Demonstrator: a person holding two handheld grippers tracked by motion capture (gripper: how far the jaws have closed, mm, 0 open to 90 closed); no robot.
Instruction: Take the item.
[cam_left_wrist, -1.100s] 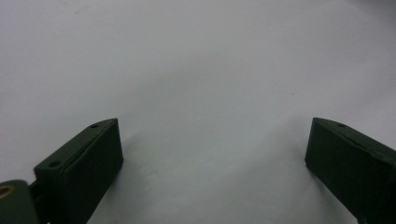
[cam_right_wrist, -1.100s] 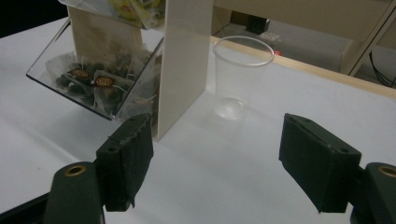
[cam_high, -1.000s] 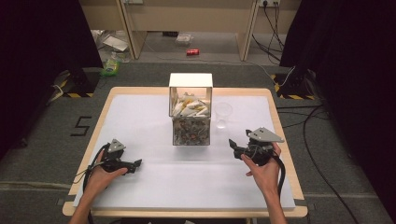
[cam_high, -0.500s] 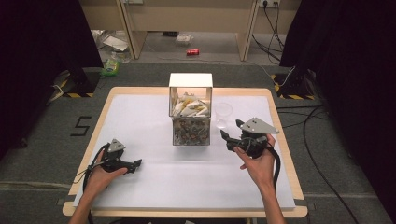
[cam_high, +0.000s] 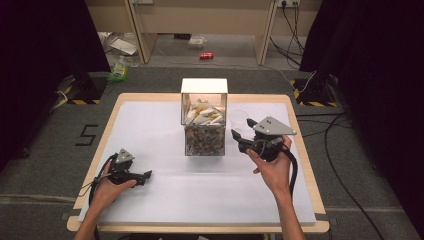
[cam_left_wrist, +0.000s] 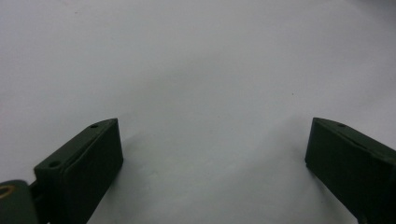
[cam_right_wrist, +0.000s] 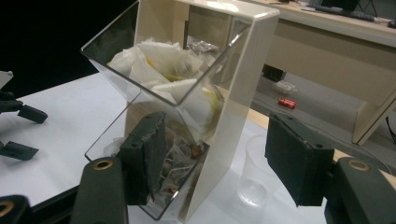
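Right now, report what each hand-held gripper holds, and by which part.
Nothing is held. The left hand-held gripper is open over the bare table; the right hand-held gripper is open beside the dispenser box.

Table (cam_high: 150, 107): standing mid-scene, carrying a white sheet.
Clear box (cam_high: 204, 117): sitting at the table's far centre, holding pale packets above, darker ones below (too small to name).
Plastic cup (cam_high: 239, 119): standing upright just right of the box.
Red can (cam_high: 205, 55): lying on the floor beyond the table.
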